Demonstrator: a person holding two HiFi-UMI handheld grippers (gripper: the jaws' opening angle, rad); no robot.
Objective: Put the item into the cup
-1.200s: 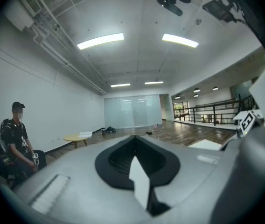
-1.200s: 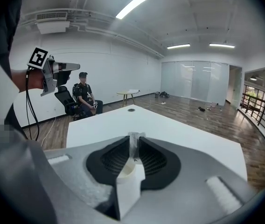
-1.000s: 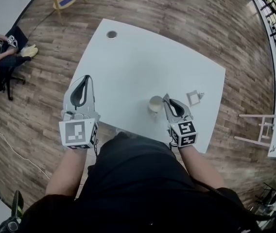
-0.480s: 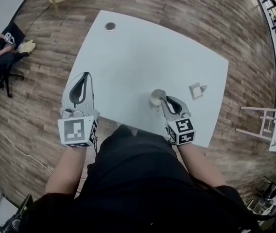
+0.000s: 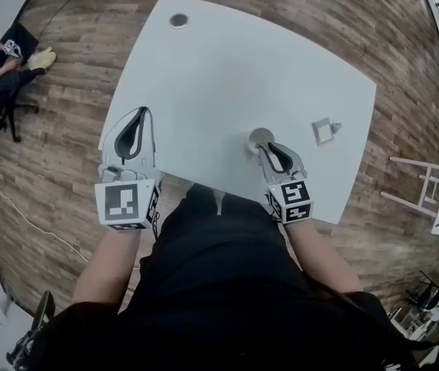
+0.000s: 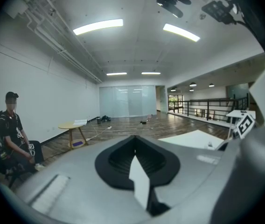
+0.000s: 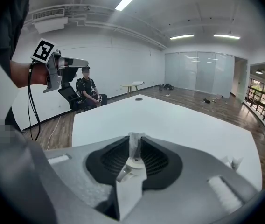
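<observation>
We find the right gripper (image 7: 133, 140) clamped on the cup (image 5: 260, 137) rim; the left gripper (image 6: 134, 137) has jaws together, empty. The item (image 5: 324, 131) lies at the cup's 3 o'clock, apart, too small to identify.

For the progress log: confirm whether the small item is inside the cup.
No, the small item lies on the table, apart from the cup.

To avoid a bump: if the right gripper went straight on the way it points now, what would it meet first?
Probably the cup: in the head view the right gripper, shut on a thin pale item, has its tips at the cup's near rim. Height above it is unclear.
</observation>
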